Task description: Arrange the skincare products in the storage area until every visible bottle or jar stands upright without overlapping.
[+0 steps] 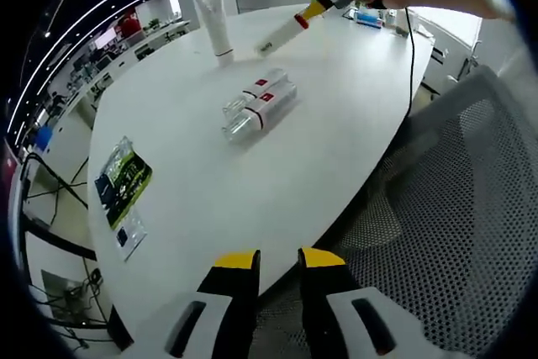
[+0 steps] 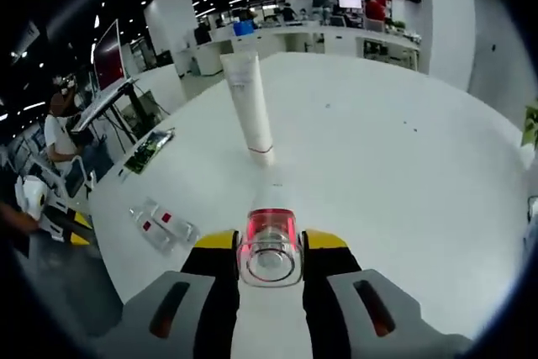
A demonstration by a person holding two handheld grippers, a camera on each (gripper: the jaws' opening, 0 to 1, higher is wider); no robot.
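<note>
On the white table two clear bottles lie side by side, light, rigid and slick; grip mid-body. The right gripper pinches a third bottle near the upright tube. The left gripper hangs spread, empty.

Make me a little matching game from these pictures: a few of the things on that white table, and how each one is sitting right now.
Things:
1. white tube
2. two clear bottles
3. bottle with red band
4. green packet

States:
a. held between a gripper's jaws
b. lying on their sides, next to each other
c. standing upright on its cap
d. lying flat near the table edge

Pairs: 1-c, 2-b, 3-a, 4-d
</note>
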